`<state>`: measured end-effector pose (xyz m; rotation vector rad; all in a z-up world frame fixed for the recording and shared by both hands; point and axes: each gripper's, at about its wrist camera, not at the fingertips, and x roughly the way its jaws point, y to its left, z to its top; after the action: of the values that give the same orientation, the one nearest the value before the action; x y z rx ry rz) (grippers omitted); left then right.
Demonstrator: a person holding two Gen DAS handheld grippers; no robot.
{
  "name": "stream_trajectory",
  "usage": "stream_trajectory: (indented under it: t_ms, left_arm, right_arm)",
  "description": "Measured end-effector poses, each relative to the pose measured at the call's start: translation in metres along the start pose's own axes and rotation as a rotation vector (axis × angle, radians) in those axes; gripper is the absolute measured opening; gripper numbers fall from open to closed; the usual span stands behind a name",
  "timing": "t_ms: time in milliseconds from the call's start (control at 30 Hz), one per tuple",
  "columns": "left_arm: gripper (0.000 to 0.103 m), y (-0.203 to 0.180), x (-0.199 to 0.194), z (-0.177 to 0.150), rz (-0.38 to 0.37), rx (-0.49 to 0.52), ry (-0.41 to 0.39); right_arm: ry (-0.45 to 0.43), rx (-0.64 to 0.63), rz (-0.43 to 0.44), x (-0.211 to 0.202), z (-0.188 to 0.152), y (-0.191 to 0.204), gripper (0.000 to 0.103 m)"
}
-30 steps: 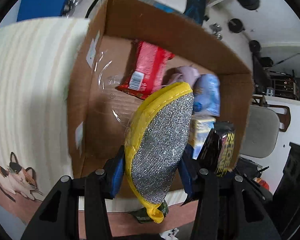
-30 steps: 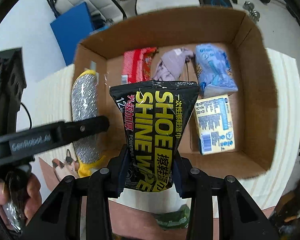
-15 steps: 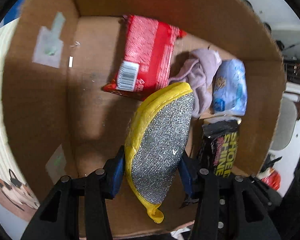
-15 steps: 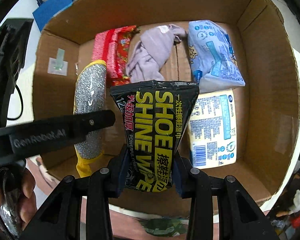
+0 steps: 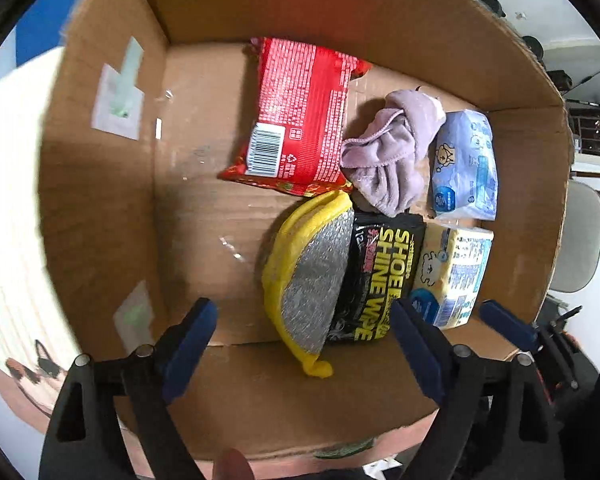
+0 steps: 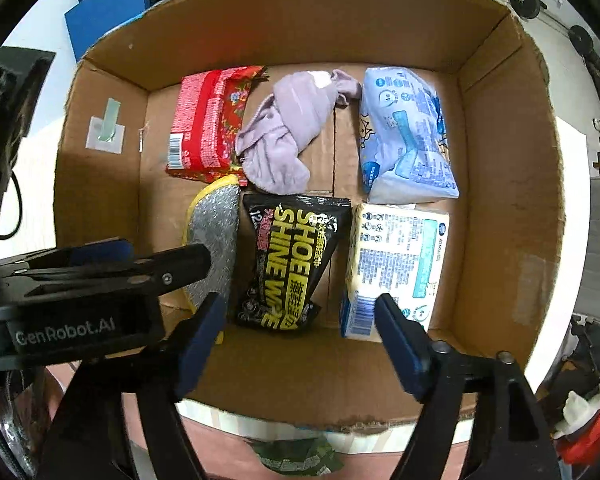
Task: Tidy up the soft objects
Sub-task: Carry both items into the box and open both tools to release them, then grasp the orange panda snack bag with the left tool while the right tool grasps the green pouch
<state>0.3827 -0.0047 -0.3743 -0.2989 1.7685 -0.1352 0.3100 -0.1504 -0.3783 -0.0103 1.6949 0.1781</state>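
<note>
Blue pads [image 5: 188, 344] on our left gripper [image 5: 304, 344] stand wide apart with nothing between them, poised above the near edge of the cardboard box [image 5: 100, 208]. Our right gripper [image 6: 300, 344] is the same story: blue fingertips [image 6: 400, 344] spread wide, gripping nothing, over the near wall of the box [image 6: 508, 200].

Just ahead of our left fingers, the silver scouring pad with yellow trim [image 5: 308, 276] lies on the box floor, its yellow tail pointing back toward us. Pressed against its right side is the black shoe shine wipe pack [image 5: 380, 280], and touching that on the far side sits the yellow tissue pack [image 5: 452, 276].

From the right wrist view we get the same front row: scouring pad [image 6: 216, 240] on the left, partly hidden behind our left gripper's black body [image 6: 100, 280], then the shoe shine wipe pack [image 6: 292, 264], then the tissue pack [image 6: 396, 264] lying flat just beyond our right fingertip.

Further back, the second row: a red snack packet [image 6: 208, 128] on the left, a crumpled lilac cloth [image 6: 288, 136] in the middle with its edge touching the red packet, and a pale blue wipes pack [image 6: 404, 140] on the right. The left wrist view confirms it, with red packet [image 5: 300, 120], lilac cloth [image 5: 392, 152] and blue pack [image 5: 464, 168] across the back.

Outside the box, a cream striped table covering [image 5: 8, 200] shows at left.
</note>
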Motion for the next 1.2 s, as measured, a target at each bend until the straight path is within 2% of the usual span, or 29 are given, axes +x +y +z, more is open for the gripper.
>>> stream_trajectory:
  t_ms: [33,67,300,467,767,867,933,1067,1133,1200]
  left_arm:
    - [0.098,-0.001,-0.004,-0.004,0.009,0.007,-0.017]
    - [0.101,-0.006,-0.006,-0.008,0.018,0.015,-0.03]
    - [0.102,-0.015,-0.046,-0.04,0.088,0.043,-0.177]
    - [0.102,-0.021,-0.069,-0.061,0.186,0.075,-0.282]
    - [0.102,-0.017,-0.103,-0.09,0.172,0.073,-0.367]
    - [0.102,-0.022,-0.117,-0.098,0.178,0.089,-0.393]
    - [0.102,-0.028,-0.13,-0.108,0.209,0.099,-0.432]
    - [0.102,-0.031,-0.146,-0.138,0.281,0.136,-0.521]
    - [0.102,-0.028,-0.144,-0.16,0.352,0.157,-0.549]
    - [0.102,-0.021,-0.134,-0.18,0.399,0.175,-0.559]
  right_arm:
    - [-0.001,-0.004,0.001,-0.003,-0.001,-0.001,0.095]
    - [-0.007,-0.008,0.001,-0.006,-0.003,-0.001,0.099]
    - [-0.081,-0.002,-0.045,-0.034,-0.029,0.001,0.103]
    - [-0.135,0.031,-0.06,-0.054,-0.045,-0.005,0.103]
    - [-0.221,0.038,-0.05,-0.082,-0.07,0.0,0.103]
    - [-0.248,0.044,-0.019,-0.094,-0.079,0.001,0.103]
    - [-0.277,0.075,0.02,-0.101,-0.089,-0.001,0.103]
    - [-0.31,0.167,0.152,-0.101,-0.122,-0.015,0.103]
    - [-0.274,0.258,0.224,-0.085,-0.148,-0.028,0.103]
    - [-0.198,0.384,0.312,-0.054,-0.18,-0.044,0.103]
